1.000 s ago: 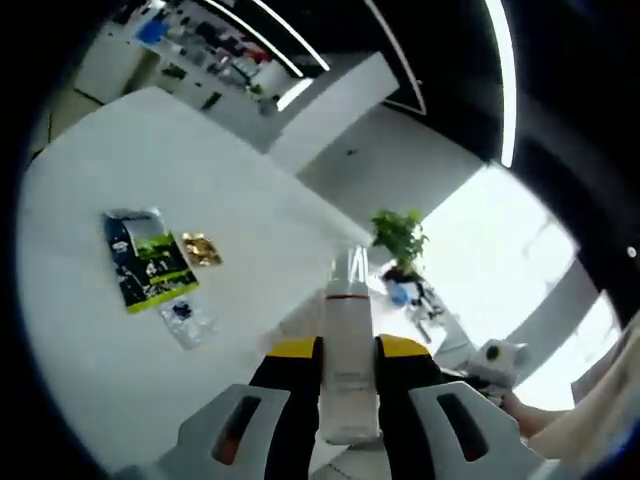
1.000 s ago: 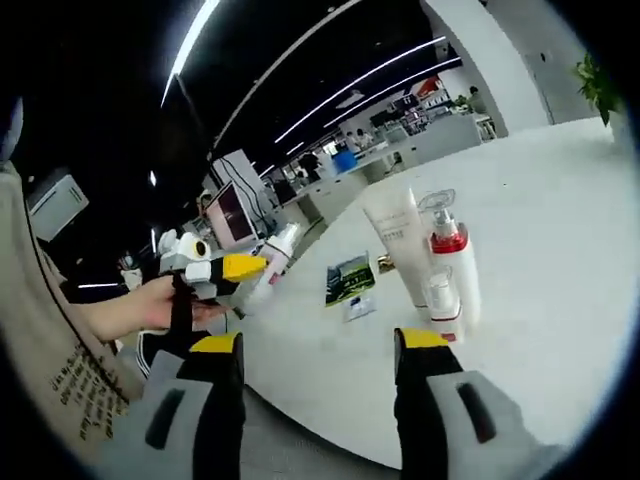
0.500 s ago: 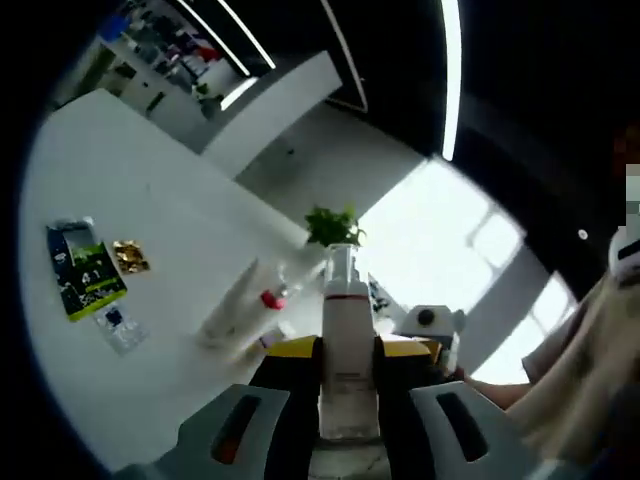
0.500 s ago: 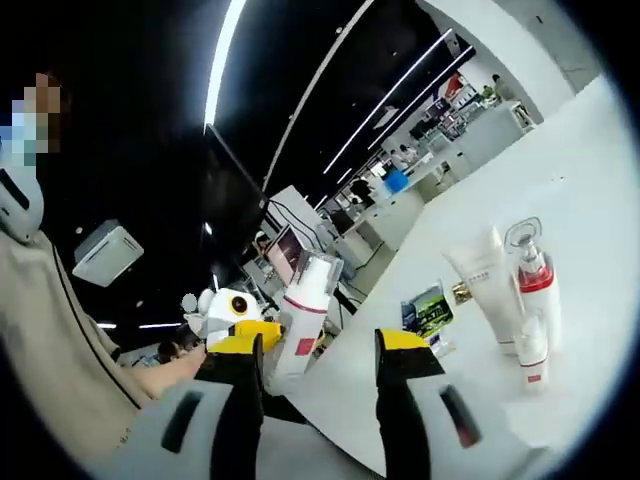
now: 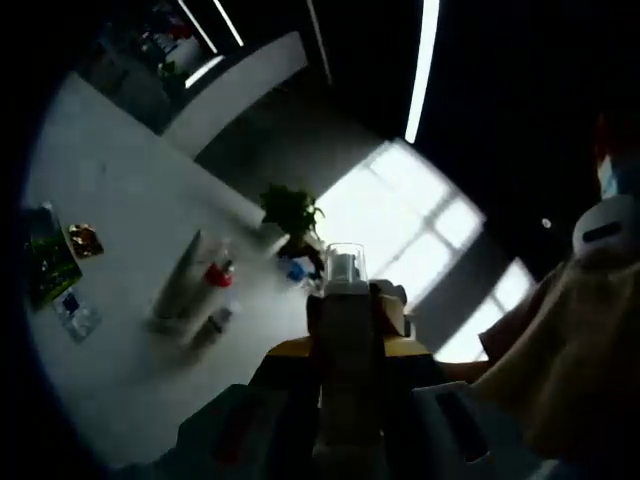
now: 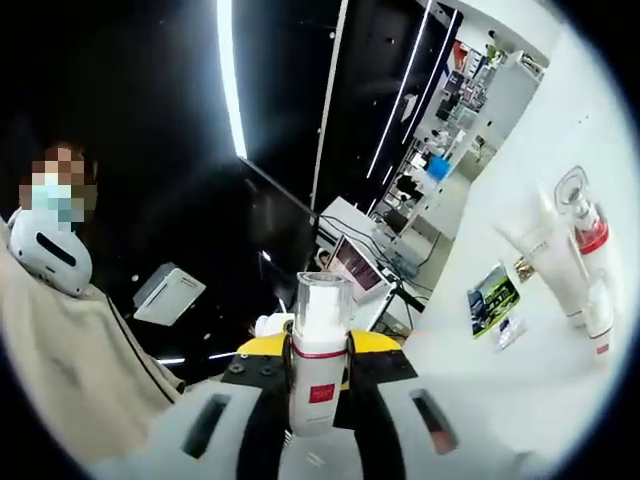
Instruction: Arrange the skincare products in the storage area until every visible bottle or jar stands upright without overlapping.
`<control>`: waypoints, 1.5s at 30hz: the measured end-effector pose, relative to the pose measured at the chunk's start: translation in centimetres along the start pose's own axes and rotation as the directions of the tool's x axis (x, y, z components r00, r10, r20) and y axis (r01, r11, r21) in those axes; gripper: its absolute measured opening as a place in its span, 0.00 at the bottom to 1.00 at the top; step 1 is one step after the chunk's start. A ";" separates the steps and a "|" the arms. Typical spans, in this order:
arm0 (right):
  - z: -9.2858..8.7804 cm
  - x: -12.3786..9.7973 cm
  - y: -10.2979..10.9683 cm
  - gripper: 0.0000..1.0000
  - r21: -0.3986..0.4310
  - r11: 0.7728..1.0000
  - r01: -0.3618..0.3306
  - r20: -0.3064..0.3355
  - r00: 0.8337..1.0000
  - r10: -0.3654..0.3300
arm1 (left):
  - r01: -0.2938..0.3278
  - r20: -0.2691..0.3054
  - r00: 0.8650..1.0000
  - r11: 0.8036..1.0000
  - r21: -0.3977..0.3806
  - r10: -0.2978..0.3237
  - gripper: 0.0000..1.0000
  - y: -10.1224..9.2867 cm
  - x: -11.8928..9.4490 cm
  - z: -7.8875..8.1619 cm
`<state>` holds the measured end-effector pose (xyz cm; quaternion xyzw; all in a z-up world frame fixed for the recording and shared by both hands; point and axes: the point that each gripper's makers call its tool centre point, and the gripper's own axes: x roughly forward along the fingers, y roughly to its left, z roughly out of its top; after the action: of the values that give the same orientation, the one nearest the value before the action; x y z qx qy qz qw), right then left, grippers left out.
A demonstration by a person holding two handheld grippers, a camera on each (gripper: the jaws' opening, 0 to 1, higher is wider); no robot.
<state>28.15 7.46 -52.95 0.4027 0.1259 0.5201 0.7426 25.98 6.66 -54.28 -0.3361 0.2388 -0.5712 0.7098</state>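
1. In the left gripper view, the left gripper (image 5: 348, 375) is closed tight on a tall white bottle with a clear cap (image 5: 346, 330). The bottle stands up between the yellow-tipped jaws, held in the air above the near edge of the white round surface (image 5: 120, 240).
2. In the right gripper view, the right gripper (image 6: 318, 375) has its jaws close on both sides of the same bottle (image 6: 318, 350). Here you can see a red band and a red square label on it. The jaws look like they touch the bottle, so both grippers seem to hold it.
3. Far out on the surface, in the left gripper view, a white squeeze tube standing on its cap (image 5: 180, 285) is up straight. Just beside it is a white pump bottle with a red collar (image 5: 217, 272). A small white bottle (image 5: 218, 320) stands near them.
4. The same three stand together at the far right of the right gripper view: the tube (image 6: 548, 262), the pump bottle (image 6: 585, 235) and the small bottle (image 6: 600, 315).
5. A green and black flat packet (image 5: 42, 262) lies at the left of the surface. A small gold packet (image 5: 84, 240) and a small clear packet (image 5: 76, 312) lie near it.
6. A green potted plant (image 5: 290, 215) stands at the far edge of the surface.
7. A person in a beige top (image 6: 70, 370) is at the left side of the right gripper view.
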 end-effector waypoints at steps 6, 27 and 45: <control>0.4 0.0 0.2 0.20 -0.030 0.999 0.018 0.018 1.000 -0.018 | 0.007 -0.002 1.000 1.000 0.000 -0.007 0.18 -0.2 0.2 0.2; 1.7 1.2 -2.8 0.19 -0.210 0.800 0.562 0.086 0.825 -0.558 | -0.514 0.026 0.765 0.587 0.626 0.643 0.19 5.1 0.4 1.4; 0.6 2.3 2.0 0.23 -0.706 0.686 0.175 -0.122 0.924 -0.362 | -0.207 -0.128 0.929 0.778 0.593 0.346 0.17 1.8 0.4 0.6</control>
<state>28.19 9.44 -50.58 0.0085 0.0770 0.4608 0.8841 27.68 6.57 -55.23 -0.0009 0.1847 -0.5398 0.8213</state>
